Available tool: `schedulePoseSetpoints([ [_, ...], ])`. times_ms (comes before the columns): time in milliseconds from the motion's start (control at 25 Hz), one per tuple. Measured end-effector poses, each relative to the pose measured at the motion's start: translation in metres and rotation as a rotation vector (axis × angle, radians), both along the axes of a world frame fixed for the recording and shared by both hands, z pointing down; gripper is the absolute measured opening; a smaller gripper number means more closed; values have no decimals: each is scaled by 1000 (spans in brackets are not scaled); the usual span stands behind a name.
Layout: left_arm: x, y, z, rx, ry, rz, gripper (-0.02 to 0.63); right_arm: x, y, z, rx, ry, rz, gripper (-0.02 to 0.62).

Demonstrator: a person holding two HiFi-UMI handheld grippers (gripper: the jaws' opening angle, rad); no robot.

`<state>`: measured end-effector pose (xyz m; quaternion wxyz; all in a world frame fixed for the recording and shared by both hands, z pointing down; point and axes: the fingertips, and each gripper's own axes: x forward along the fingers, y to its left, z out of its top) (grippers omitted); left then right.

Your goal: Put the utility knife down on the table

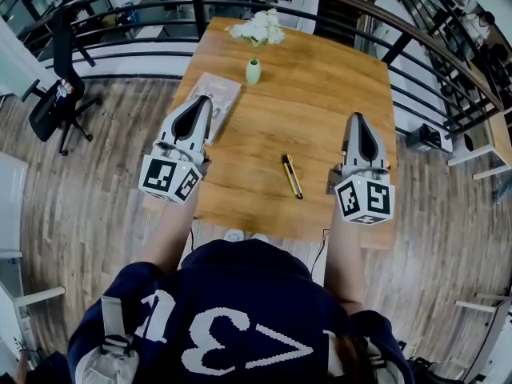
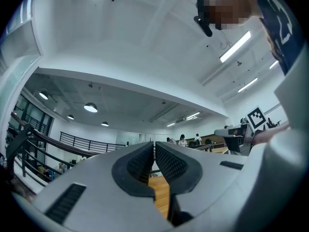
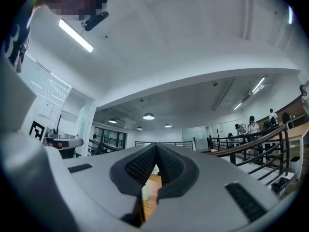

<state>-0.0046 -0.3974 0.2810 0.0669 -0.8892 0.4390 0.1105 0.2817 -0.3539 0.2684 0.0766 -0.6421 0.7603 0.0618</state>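
The utility knife [image 1: 292, 176], yellow and black, lies flat on the wooden table [image 1: 320, 94] between my two grippers, touching neither. My left gripper [image 1: 197, 106] is held above the table's left side, jaws shut with nothing between them. My right gripper [image 1: 358, 118] hovers over the table's right side, also shut and empty, to the right of the knife. In the left gripper view the gripper [image 2: 154, 144] tilts up at the ceiling, pads together. The right gripper view shows its gripper [image 3: 156, 148] the same way, with a strip of table below.
A small green vase [image 1: 253, 71] with white flowers [image 1: 258, 29] stands at the table's far middle. A booklet [image 1: 214, 94] lies at the left edge under my left gripper. A dark railing [image 1: 240, 10] runs behind the table; an office chair [image 1: 58, 102] stands on the floor at left.
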Motion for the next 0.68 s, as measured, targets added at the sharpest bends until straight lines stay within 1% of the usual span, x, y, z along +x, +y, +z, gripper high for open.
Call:
schedulePoseSetpoints([
  [360, 6, 3, 1, -5, 8, 15, 25, -10, 9, -9, -11, 10, -27, 23],
  [680, 12, 2, -1, -11, 9, 20, 25, -10, 10, -12, -15, 11, -37, 23],
])
